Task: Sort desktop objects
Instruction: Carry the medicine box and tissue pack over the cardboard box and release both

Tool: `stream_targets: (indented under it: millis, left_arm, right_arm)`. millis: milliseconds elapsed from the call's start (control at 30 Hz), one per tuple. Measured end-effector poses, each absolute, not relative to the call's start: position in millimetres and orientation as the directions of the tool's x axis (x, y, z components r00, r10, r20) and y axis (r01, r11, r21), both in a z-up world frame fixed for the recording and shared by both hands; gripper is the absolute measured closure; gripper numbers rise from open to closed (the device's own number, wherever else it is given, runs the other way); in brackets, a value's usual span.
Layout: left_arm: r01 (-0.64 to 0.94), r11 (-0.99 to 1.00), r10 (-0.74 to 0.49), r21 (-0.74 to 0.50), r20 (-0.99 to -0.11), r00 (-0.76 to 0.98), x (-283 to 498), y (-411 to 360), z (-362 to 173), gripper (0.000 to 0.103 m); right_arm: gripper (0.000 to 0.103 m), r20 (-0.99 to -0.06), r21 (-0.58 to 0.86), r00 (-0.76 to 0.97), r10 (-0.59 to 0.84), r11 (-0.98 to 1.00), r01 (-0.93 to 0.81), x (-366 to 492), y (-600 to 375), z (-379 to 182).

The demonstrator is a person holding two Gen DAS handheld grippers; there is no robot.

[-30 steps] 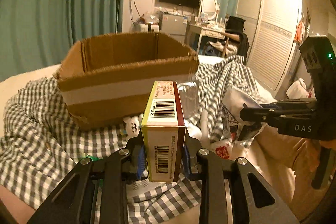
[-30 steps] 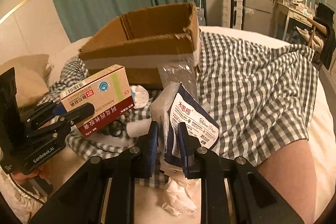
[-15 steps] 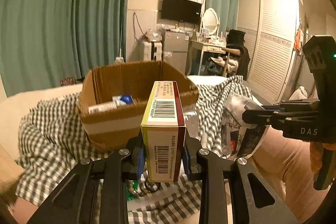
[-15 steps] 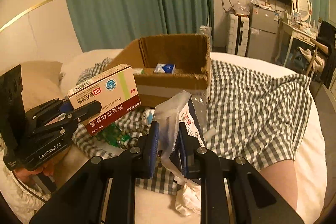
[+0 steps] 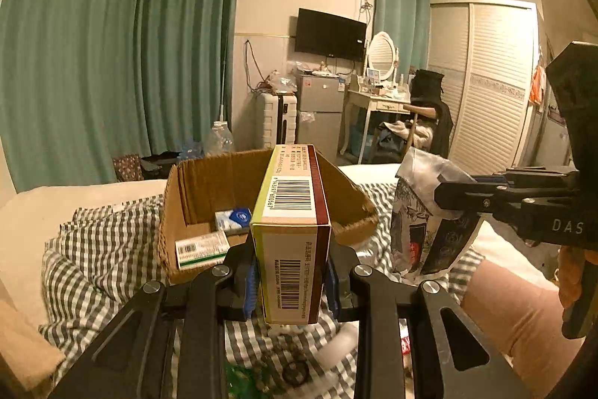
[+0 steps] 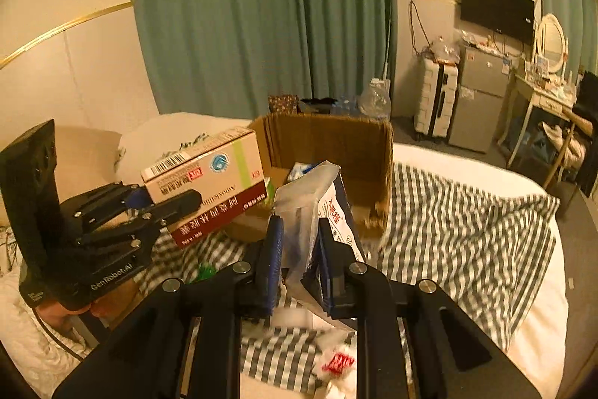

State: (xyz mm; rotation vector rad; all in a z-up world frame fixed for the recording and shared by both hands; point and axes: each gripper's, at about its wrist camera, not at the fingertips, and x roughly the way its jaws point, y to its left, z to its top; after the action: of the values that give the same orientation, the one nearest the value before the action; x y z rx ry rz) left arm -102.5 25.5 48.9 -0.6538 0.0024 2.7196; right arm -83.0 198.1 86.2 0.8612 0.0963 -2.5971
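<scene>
Medicine box (image 5: 291, 234) pinched edge-up between the pads of the left gripper (image 5: 289, 281), held in the air just short of the near wall of the cardboard box (image 5: 351, 197). Plastic pouch (image 6: 317, 212) clamped by its crumpled top between the nearly closed fingers of the right gripper (image 6: 297, 262), hanging beside and a little in front of the same carton. Carton sat on a checked blanket (image 6: 467, 230) on the bed, flaps open, with a blue-and-white packet (image 5: 233, 217) and a green-striped box (image 5: 202, 247) already inside.

Best done one hand at a time: carried forward until fully past the near rim, lowered over the bare part of the floor, only then let go. Medicine box better laid flat than dropped on end, so as not to tip against the two packs inside. Pouch limp and likely to swing, so better lowered well in before release.

In the way: the raised near wall and its ragged corner, and the two grippers close together over one narrow opening. Loose clutter lay under the hands on the blanket: a green wrapper (image 5: 243, 374), a dark ring (image 5: 295, 371), crumpled white paper (image 6: 334, 359). Farther off, teal curtains (image 5: 112, 62), a small fridge (image 5: 319, 116) and a dressing table (image 5: 377, 103).
</scene>
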Motion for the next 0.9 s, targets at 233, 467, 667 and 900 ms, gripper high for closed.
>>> stream_targets:
  millis: [233,467,667,900]
  left_arm:
    - [-0.314,-0.942,0.334,-0.121,-0.449,-0.829,-145,12,61,0.075]
    - [-0.313,-0.943,0.328,-0.111,-0.446,-0.833,-180,3,62,0.075]
    - [-0.307,-0.939,0.345,-0.157,-0.466,-0.815,-212,-7,44,0.075]
    - [-0.302,-0.945,0.32,-0.124,-0.541,-0.778,-253,2,7,0.075]
  right_arm:
    - [0.086,-0.565,0.038,-0.744,-0.358,-0.911,0.41,-114,188,104]
    - [0.086,-0.554,0.022,-0.748,-0.365,-0.905,0.425,-150,174,109]
    - [0.086,-0.566,0.041,-0.734,-0.376,-0.902,0.43,-185,166,91]
    - [0.086,-0.605,0.073,-0.703,-0.375,-0.905,0.42,-233,165,51]
